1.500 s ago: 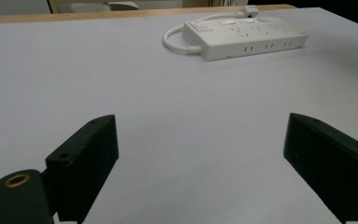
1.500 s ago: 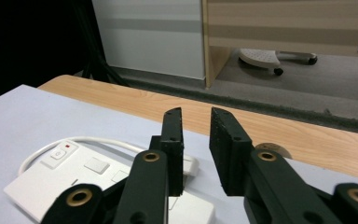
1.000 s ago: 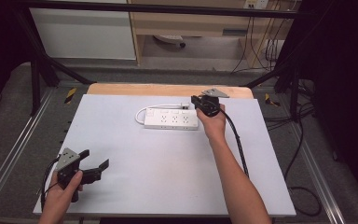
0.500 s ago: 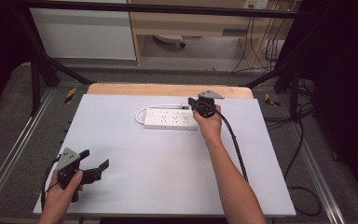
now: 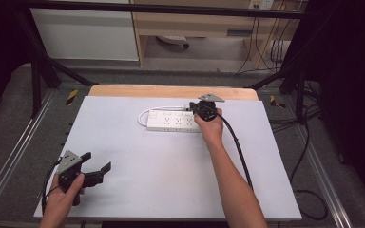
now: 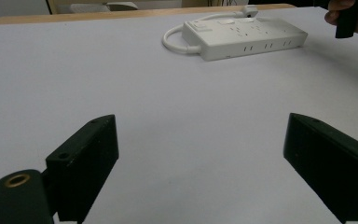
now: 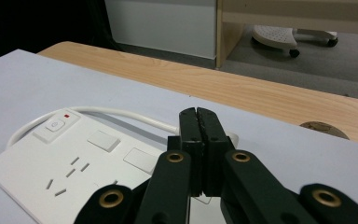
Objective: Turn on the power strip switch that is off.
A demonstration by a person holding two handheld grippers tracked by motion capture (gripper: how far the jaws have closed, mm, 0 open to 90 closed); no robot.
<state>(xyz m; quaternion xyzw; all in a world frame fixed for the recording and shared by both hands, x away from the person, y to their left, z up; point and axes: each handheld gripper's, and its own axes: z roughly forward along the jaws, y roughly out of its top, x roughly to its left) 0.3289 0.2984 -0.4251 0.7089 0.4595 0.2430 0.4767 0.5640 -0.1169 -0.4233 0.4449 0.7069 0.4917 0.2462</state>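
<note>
The right gripper [image 7: 200,121] has just pressed its jaws together, empty, above the power strip [image 5: 173,121], probably to push a switch.

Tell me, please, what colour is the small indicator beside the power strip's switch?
Red, on the white power strip; the right gripper view shows it best.

right claw [image 7: 199,140] pinched closed; left claw [image 6: 200,154] spread wide.

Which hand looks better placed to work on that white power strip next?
Probably the right. Its tool is shut and hovers right over the strip's end, near the plug. The left tool is open at the table's near corner, far from the strip.
</note>
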